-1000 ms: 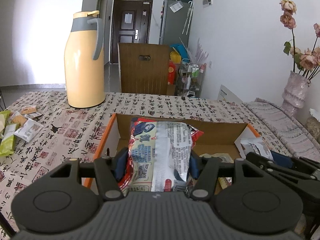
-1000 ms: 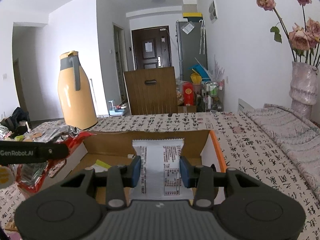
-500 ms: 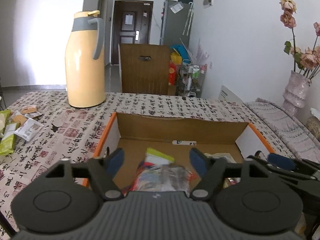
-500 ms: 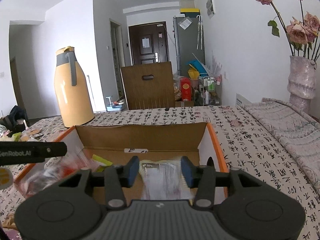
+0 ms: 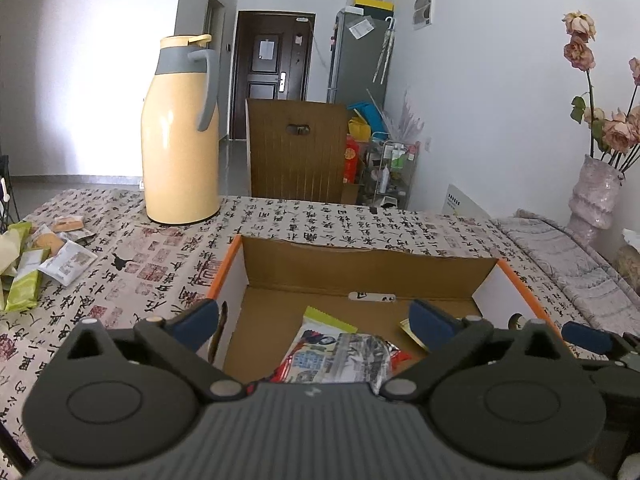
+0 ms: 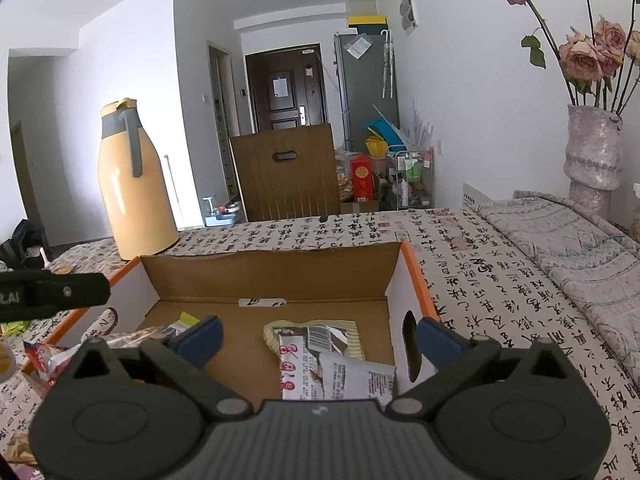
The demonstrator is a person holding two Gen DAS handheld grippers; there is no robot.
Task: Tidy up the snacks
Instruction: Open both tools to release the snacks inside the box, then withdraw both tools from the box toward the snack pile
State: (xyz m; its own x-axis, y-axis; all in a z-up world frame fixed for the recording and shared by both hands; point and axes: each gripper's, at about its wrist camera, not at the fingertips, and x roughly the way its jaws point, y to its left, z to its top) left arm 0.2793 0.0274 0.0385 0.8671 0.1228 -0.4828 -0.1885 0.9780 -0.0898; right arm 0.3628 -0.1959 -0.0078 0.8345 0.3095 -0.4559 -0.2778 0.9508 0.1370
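An open cardboard box (image 5: 360,268) with orange edges stands on the patterned tablecloth. My left gripper (image 5: 316,316) hovers over its left part, jaws opening, pads touching nothing. Below it a red-and-blue snack bag (image 5: 340,358) lies on the box floor, partly over a yellow-green packet (image 5: 328,318). In the right wrist view my right gripper (image 6: 319,336) hangs over the same box (image 6: 272,276), jaws opening and wide apart. A white snack packet (image 6: 340,376) lies beneath it on a beige packet (image 6: 316,332), free of the pads.
A tall yellow thermos jug (image 5: 180,140) stands behind the box at the left. Loose snack packets (image 5: 40,256) lie on the cloth at the far left. A vase of pink flowers (image 5: 596,196) is at the right. A wooden chair back (image 5: 296,148) rises beyond the table.
Both grippers went from shut on a packet to wide open. The red-and-blue bag and the white packet dropped from the pads onto the box floor.
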